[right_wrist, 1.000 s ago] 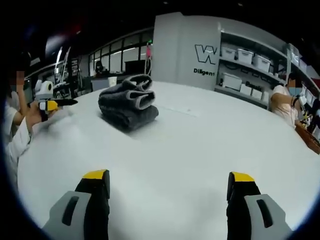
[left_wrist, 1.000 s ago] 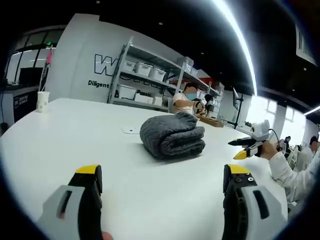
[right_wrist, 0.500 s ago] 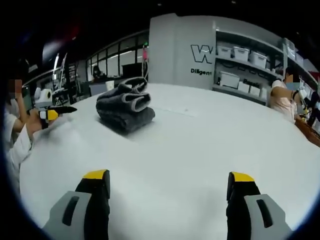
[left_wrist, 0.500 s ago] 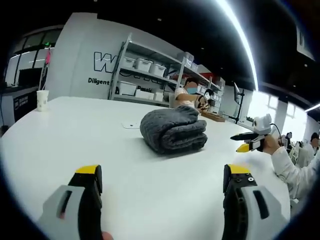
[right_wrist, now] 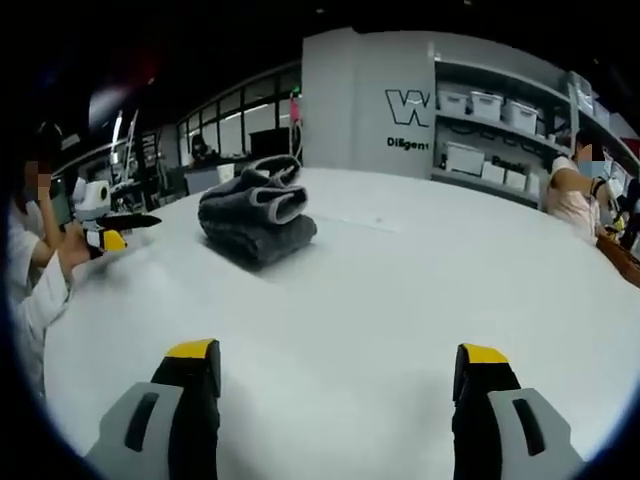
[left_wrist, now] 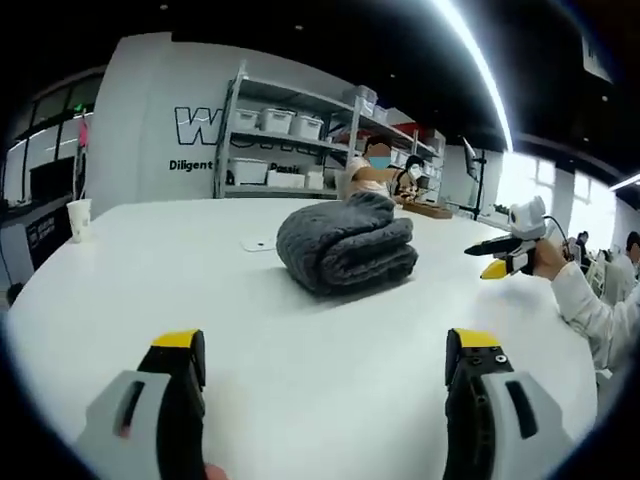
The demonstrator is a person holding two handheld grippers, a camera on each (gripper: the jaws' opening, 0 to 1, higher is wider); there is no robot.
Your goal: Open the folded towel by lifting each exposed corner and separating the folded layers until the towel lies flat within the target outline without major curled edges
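Note:
A dark grey towel (left_wrist: 346,246) lies folded in a thick bundle on the white table (left_wrist: 150,270), its rolled edges facing me. My left gripper (left_wrist: 327,345) hovers low over the table short of the towel, open, with nothing between its yellow-tipped jaws. In the same view my right gripper (left_wrist: 505,250) is held by a hand off to the right of the towel. In the right gripper view the towel (right_wrist: 258,222) sits ahead and to the left. My right gripper (right_wrist: 335,350) is open and empty. My left gripper (right_wrist: 112,226) shows at the far left.
A paper cup (left_wrist: 78,216) stands near the table's far left edge, and a small white card (left_wrist: 258,243) lies just left of the towel. Shelves with white bins (left_wrist: 290,125) line the back wall. A person (left_wrist: 375,175) sits behind the table.
Both views have shifted a little with the hands. The towel lies as before, and both grippers stay open and away from it.

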